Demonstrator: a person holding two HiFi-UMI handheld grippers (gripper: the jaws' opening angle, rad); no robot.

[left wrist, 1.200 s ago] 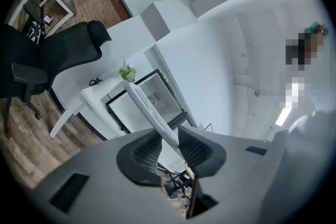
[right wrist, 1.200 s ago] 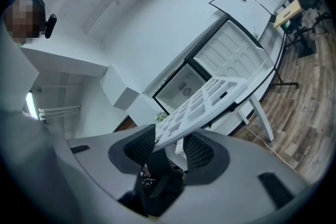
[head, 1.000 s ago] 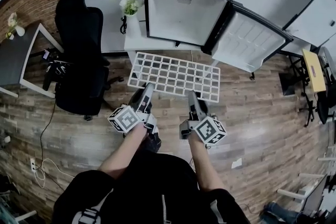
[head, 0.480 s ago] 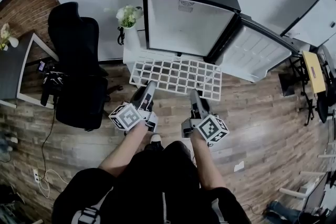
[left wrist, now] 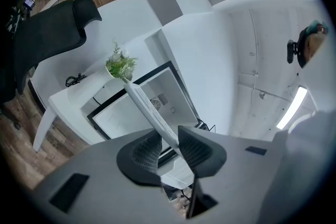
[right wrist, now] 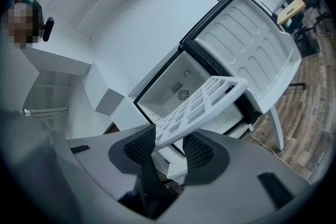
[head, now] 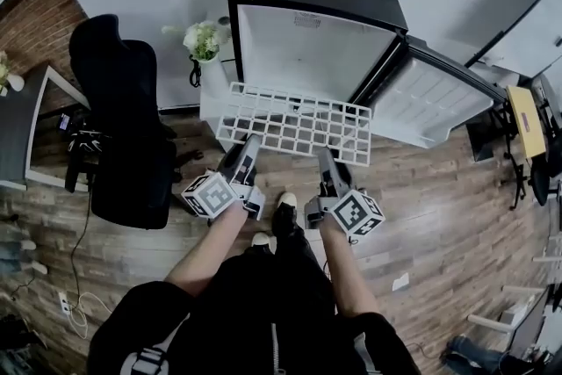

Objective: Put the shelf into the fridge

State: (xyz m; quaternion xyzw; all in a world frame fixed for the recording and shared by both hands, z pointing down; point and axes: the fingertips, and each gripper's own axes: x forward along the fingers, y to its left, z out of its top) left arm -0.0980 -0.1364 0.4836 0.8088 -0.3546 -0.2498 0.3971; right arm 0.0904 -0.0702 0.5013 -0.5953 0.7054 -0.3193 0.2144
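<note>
A person holds a white grid shelf (head: 294, 123) roughly level in front of an open, empty black fridge (head: 312, 48). The left gripper (head: 247, 150) and right gripper (head: 324, 161) each clamp its near edge. The far edge appears just short of the opening, so sliding it in remains to be done.

The right gripper (right wrist: 169, 145) clamps the near edge of the white shelf (right wrist: 202, 102); beyond the claw stands the open fridge (right wrist: 173, 93), its door (right wrist: 247, 55) swung to the claw's right
</note>
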